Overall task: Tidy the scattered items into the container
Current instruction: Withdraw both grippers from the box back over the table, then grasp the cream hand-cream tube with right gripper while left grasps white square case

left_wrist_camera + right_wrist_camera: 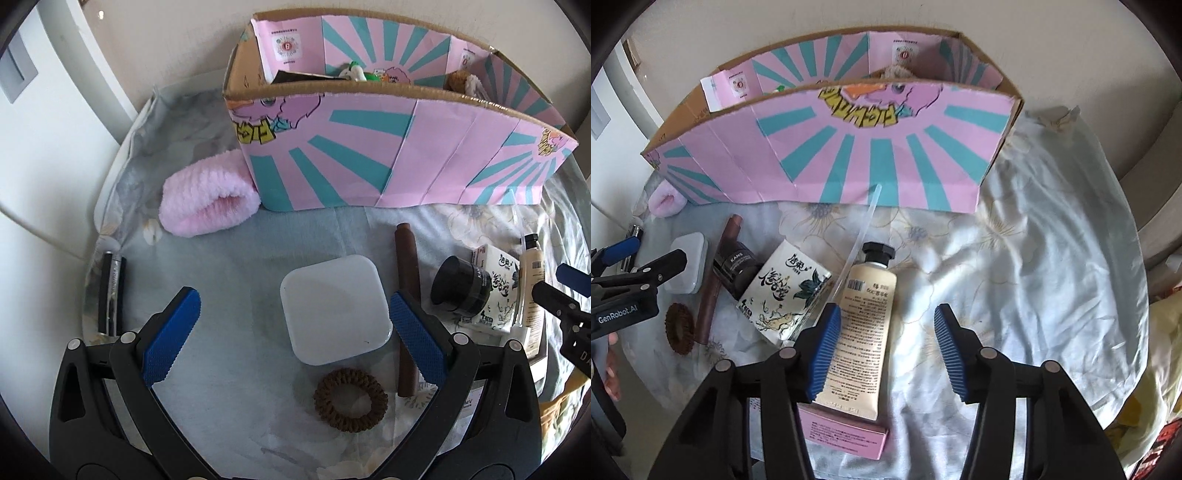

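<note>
- Cream-coloured squeezy plastic tube with a black cap (pixel 866 325) is lying on the pale flowery cloth (pixel 1034 258), in front of the pink and teal cardboard box (pixel 849 162). Its bottom end is resting on a flat pink carton (pixel 846 432).
- White square plastic case with round corners (pixel 334 308) is lying flat on the same cloth, with a brown coiled hair tie (pixel 351 400) just in front of it and a long brown stick-shaped thing (pixel 406 291) touching its side.
- Slipping is the worry: the tube looks smooth and squashy, so it might be popping out sideways if the pinch lands off its middle.
- Bumping is another worry: the white tissue pack with black drawings (pixel 786 291) and a thin clear straw (pixel 857 236) are lying right beside the tube and might be getting dragged along.
- Right gripper (pixel 884 354) is sitting part way open around the tube. One blue pad is touching or just beside its edge; the other is still clear of it.
- Left gripper (pixel 295 332) is sitting wide open over the white case, not squeezing anything.
</note>
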### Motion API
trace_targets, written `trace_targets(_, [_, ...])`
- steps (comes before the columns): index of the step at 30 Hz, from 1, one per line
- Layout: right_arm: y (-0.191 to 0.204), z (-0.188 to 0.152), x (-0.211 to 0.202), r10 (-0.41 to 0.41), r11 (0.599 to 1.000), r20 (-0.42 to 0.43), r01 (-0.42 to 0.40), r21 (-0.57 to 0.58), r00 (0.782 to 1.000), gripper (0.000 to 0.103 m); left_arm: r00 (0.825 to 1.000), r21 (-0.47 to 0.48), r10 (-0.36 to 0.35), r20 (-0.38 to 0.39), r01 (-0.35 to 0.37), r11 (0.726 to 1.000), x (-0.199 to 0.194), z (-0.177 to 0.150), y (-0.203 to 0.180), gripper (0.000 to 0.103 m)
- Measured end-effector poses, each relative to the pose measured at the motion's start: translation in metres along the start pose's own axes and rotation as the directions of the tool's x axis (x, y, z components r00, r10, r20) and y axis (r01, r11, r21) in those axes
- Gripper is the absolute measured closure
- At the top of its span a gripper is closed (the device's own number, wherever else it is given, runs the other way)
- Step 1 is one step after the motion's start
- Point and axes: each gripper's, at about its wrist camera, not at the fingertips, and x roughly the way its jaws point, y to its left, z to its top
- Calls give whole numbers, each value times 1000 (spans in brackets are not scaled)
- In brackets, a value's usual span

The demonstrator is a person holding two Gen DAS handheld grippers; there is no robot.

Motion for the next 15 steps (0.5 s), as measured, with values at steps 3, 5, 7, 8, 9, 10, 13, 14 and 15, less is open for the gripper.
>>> trace_targets(3, [4, -2, 3, -7, 1000, -7, 7, -15, 1000, 54, 1000, -6, 0, -11, 0, 1000, 4, 0, 0, 1])
trace_targets(5, [6, -3, 6, -7, 1000, -10, 7, -21, 1000, 54, 1000, -9, -2, -18, 2, 1000, 8, -1, -1, 1])
trace_targets(7, [7, -3, 7, -10, 1000, -10, 10, -26, 1000, 54, 1000, -17, -4, -24, 4, 1000, 10, -1, -1, 1])
trace_targets(8, [8, -3, 8, -13, 999, -10, 12, -30, 1000, 54, 1000, -21, -7, -25, 7, 1000, 11, -1, -2, 1])
trace_targets(9, [9, -4, 8, -16, 999, -11, 15, -34, 1000, 54, 1000, -28, -9, -27, 8, 1000, 12, -2, -2, 1])
trace_targets(10, [9, -4, 9, -19, 999, -11, 19, -38, 1000, 54, 1000, -33, -10, -28, 10, 999, 12, -2, -3, 1])
trace_targets(13, [10, -4, 12, -29, 999, -17, 29, -46, 999, 54, 999, -46, -7, -44, 5, 999, 17, -2, -5, 1])
trace_targets(14, [11, -5, 15, -32, 998, -26, 31, -48, 999, 54, 999, -54, -1, -54, -1, 999, 20, -3, -6, 1])
trace_targets(15, [11, -5, 17, -34, 998, -32, 33, -49, 999, 54, 998, -57, 3, -64, -7, 998, 23, -5, -7, 1])
